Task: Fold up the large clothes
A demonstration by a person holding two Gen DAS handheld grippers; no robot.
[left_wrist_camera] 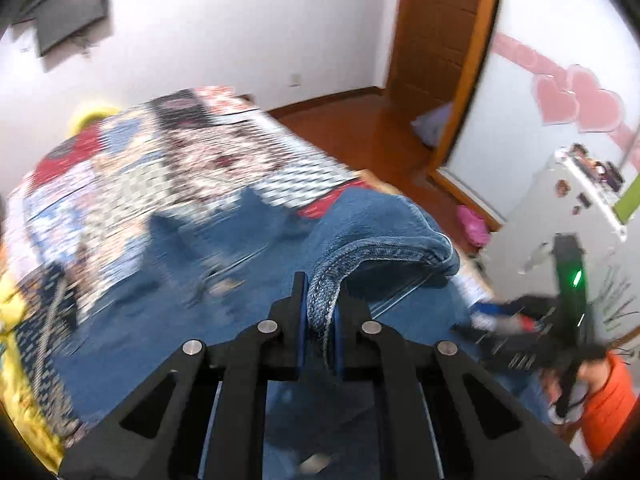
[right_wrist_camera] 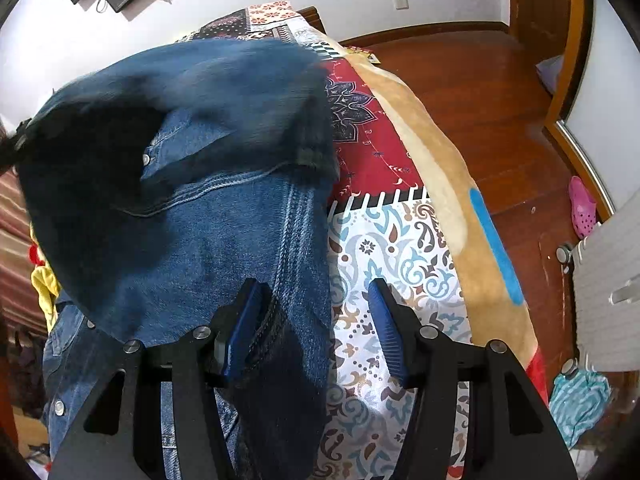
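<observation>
Left gripper (left_wrist_camera: 318, 316) pinching a stitched hem of the denim jacket (right_wrist_camera: 208, 216), jacket lying on the patterned bedspread (right_wrist_camera: 400, 264), far bedspread smearing into motion blur, right gripper (right_wrist_camera: 316, 320) standing half open over the jacket's edge, contact unclear, lifted fold blurring.

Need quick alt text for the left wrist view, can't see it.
The left gripper is shut on a stitched edge of the blue denim garment, lifting a fold above the patterned bedspread. The picture is motion-blurred; a wooden door stands behind.
</observation>
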